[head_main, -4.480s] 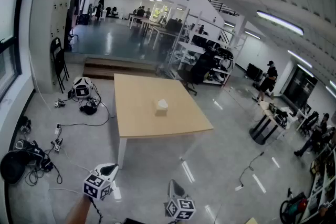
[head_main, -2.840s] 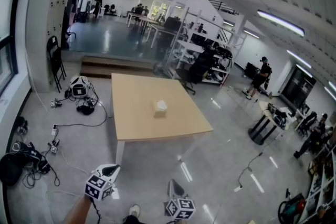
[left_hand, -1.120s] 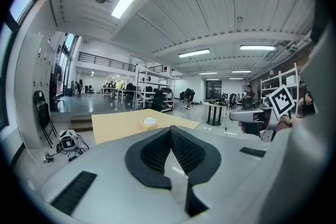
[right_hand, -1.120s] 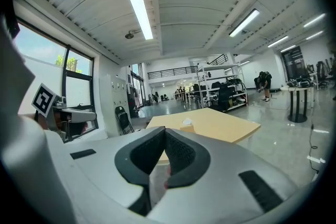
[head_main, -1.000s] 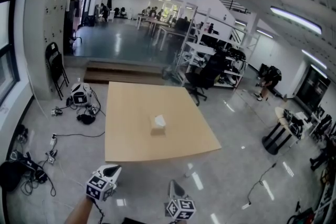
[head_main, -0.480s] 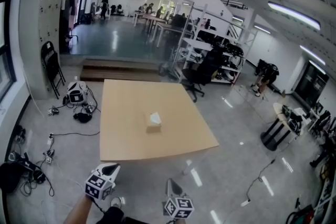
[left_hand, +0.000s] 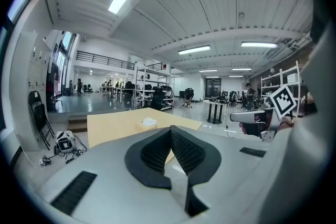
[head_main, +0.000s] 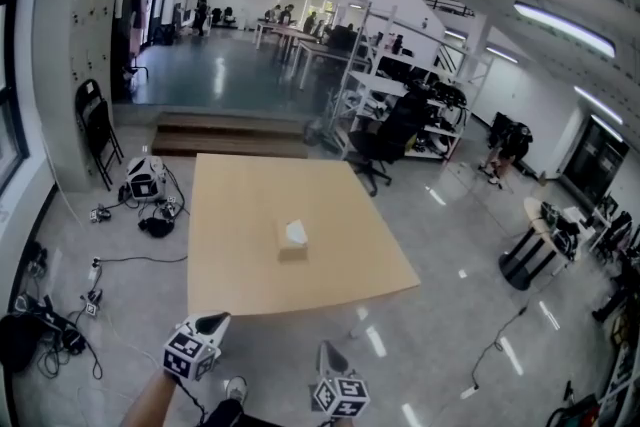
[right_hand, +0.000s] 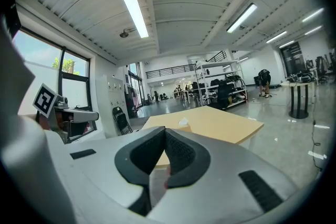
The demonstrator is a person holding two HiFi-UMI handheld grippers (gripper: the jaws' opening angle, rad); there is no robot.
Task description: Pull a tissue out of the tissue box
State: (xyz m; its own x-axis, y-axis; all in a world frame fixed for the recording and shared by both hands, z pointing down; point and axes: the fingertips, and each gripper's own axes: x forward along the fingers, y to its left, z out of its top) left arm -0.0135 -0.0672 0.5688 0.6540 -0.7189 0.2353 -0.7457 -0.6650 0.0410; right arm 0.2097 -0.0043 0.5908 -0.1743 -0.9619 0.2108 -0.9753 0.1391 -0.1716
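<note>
Head view: tissue box (head_main: 292, 241) is sitting near the middle of the table (head_main: 235, 205), with a white tissue (head_main: 296, 231) poking out of its top. Left gripper (head_main: 212, 320) and right gripper (head_main: 328, 352) are both hanging short of the table's near edge, well apart from the box. The box is lying ahead of both, between their two lines of aim. It is right of the left jaws and a little left of the right jaws. Neither hand is looking clearly nearer. The box is too small here to read its long axis.

Left gripper view: left gripper (left_hand: 170, 130) is carrying its jaws clenched, pads meeting, nothing between them. Tissue box (left_hand: 148, 123) is showing far beyond the tips, just left of the jaw line, out on the table (left_hand: 110, 128). The right gripper (left_hand: 251, 116) is riding alongside at the right.

Right gripper view: right gripper (right_hand: 164, 131) is also pointing with jaws closed on nothing. Tissue box (right_hand: 183, 124) is sitting well ahead, slightly right of the tips, on the table (right_hand: 226, 126). The left gripper (right_hand: 73, 113) is showing at the left.

Judgement: the approach is not finished. Either gripper is needing to close the gap forward and open up before taking the tissue.
</note>
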